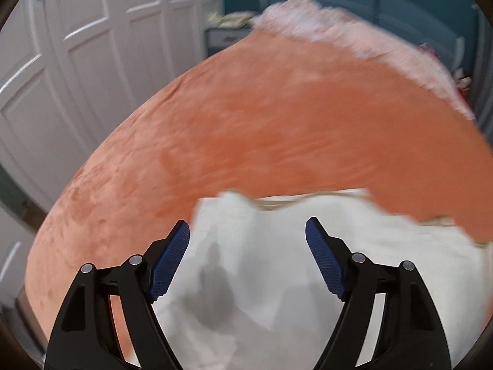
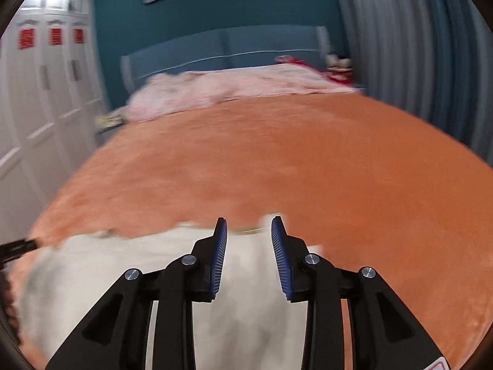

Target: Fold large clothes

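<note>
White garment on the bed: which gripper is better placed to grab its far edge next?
Probably right. The right gripper sits at the white garment's far edge with narrow open jaws. The left gripper is spread wide over mid-cloth, its edge farther ahead.

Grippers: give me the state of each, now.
Left gripper: open, holding nothing, above the white garment.
Right gripper: partly open, nothing gripped, white garment below.

Home bedroom: bed (image 2: 277,160), wardrobe (image 2: 46,98)
</note>
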The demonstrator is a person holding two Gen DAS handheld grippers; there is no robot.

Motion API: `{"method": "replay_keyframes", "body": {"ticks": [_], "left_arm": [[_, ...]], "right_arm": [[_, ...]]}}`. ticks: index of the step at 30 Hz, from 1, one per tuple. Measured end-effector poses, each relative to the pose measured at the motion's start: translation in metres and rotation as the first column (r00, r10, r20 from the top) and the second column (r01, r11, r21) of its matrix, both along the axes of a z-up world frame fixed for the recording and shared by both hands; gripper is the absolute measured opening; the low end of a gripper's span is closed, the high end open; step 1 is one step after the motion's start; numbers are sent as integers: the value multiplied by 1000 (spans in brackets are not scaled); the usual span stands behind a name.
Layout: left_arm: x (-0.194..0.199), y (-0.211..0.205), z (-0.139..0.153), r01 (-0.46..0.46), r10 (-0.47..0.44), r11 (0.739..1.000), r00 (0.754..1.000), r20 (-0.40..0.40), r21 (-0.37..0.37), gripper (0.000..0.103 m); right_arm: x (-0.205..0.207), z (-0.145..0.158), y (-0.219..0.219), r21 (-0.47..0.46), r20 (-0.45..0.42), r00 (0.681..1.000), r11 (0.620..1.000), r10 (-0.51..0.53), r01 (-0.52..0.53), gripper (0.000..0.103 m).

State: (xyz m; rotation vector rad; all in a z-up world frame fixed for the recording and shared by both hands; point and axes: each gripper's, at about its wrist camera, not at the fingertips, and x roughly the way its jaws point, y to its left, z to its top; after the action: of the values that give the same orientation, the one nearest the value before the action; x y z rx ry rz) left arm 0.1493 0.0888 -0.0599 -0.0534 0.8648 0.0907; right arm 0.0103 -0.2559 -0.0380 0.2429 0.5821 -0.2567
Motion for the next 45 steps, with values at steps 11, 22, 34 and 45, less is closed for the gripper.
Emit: {"method": "replay_keyframes", "body": {"ticks": [11, 22, 34, 45], "left_arm": [[3, -99, -41, 160, -158, 987, 981, -110, 10, 65], [6, -114, -81, 145, -134, 985, 985, -104, 98, 66], [10, -122, -95, 134, -125, 979, 990, -70, 150, 69], [9, -121, -91, 149, -140, 979, 987, -75, 136, 70]], "right_arm": [[60, -53, 93, 39, -170, 941, 956, 293, -290, 10], [63, -92, 101, 56, -222, 931, 957, 289, -284, 7], [67, -106, 104, 30, -214, 934, 958, 285, -285, 6], [63, -98, 104, 41, -207, 933, 955, 295, -293, 6]]}}
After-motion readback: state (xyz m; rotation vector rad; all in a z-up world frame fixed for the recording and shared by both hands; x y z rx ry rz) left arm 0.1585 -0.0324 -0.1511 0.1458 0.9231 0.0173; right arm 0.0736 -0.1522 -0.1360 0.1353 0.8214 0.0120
